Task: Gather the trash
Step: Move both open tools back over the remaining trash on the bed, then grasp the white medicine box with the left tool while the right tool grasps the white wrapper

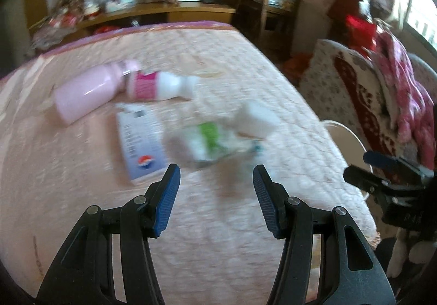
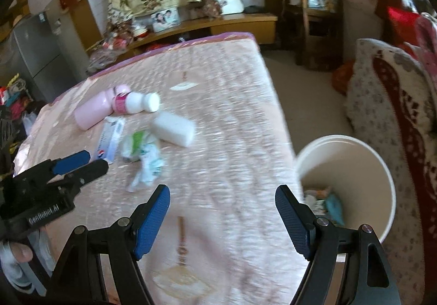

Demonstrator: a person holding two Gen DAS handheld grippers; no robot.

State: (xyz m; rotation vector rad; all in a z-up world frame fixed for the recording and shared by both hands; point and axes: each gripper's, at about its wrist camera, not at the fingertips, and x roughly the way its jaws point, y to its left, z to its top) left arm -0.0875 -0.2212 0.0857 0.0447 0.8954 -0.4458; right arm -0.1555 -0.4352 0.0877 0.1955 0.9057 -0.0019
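Left wrist view: my left tongs hang spread just short of the crumpled wrapper on the bed; my right tongs gape empty beside the bin.

My right gripper hangs over the near part of the bed, jaws spread wide, nothing between them. Left gripper enters at the left edge. On the quilt: pink bottle lying end to end with a white bottle; flat white-blue packet; crumpled wrappers; white block. White bin stands beside the bed's right edge, scraps in its bottom.
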